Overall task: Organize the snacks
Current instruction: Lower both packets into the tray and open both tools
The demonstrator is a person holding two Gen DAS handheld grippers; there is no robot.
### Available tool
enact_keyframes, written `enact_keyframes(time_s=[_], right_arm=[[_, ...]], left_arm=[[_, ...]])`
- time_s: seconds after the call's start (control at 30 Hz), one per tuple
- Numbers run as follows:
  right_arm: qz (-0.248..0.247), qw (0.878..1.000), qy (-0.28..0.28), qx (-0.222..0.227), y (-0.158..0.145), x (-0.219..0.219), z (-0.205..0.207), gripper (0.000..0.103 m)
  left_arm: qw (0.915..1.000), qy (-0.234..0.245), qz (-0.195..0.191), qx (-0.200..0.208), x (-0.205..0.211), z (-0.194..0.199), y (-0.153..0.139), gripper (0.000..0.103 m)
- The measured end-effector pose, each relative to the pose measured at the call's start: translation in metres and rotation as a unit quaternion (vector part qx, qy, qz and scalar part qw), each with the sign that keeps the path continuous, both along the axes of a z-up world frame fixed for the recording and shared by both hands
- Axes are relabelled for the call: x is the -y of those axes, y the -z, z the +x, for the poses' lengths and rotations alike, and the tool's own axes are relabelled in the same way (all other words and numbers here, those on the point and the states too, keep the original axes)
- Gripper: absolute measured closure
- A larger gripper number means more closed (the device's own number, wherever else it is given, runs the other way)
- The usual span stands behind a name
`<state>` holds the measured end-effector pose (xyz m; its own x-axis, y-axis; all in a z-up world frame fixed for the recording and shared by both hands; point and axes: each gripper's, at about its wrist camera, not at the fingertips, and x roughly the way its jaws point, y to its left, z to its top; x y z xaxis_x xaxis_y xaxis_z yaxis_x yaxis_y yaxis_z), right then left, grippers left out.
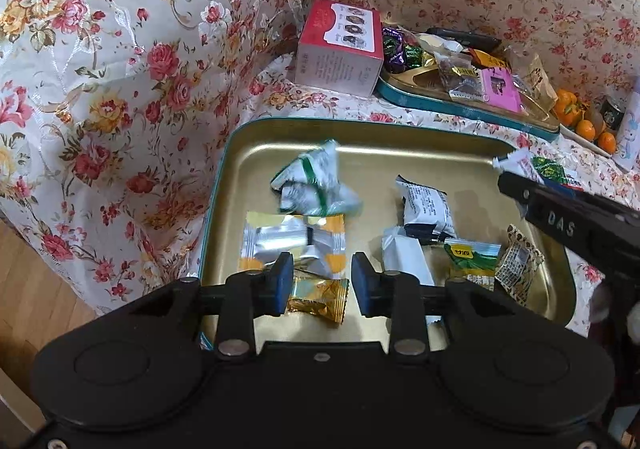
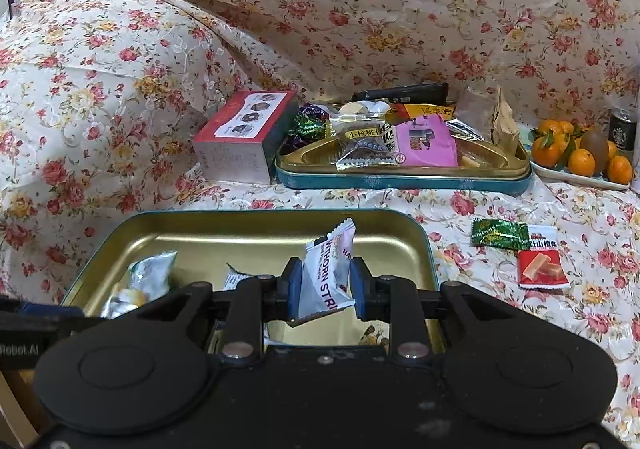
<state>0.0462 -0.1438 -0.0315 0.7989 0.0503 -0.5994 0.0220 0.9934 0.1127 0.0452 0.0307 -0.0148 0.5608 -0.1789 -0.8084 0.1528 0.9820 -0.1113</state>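
A gold tin tray (image 1: 400, 137) with a teal rim lies in front of me and holds several wrapped snacks. My left gripper (image 1: 320, 283) is open and empty over the tray's near edge, just above a gold candy (image 1: 320, 299). A green-and-white packet (image 1: 316, 185) looks blurred above the tray floor. My right gripper (image 2: 326, 283) is shut on a white hawthorn strip packet (image 2: 326, 273) and holds it upright over the same tray (image 2: 240, 219). It also shows at the right of the left wrist view (image 1: 516, 173).
A second teal tin (image 2: 400, 179) full of snacks sits behind, with a red-and-white box (image 2: 240, 137) to its left. A green candy (image 2: 500, 233) and a red packet (image 2: 542, 269) lie loose on the floral cloth. A plate of oranges (image 2: 580, 157) stands at the far right.
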Motion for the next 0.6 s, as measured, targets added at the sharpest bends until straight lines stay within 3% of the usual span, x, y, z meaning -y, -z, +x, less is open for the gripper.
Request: enact_keyframes(time_s=[0.6], right_arm=[[-0.018, 1.000, -0.001, -0.008, 0.001, -0.006, 0.012, 0.074]], left_arm=[[0.9994, -0.023, 0.019, -0.018, -0.003, 0.000, -0.002, 0.061]])
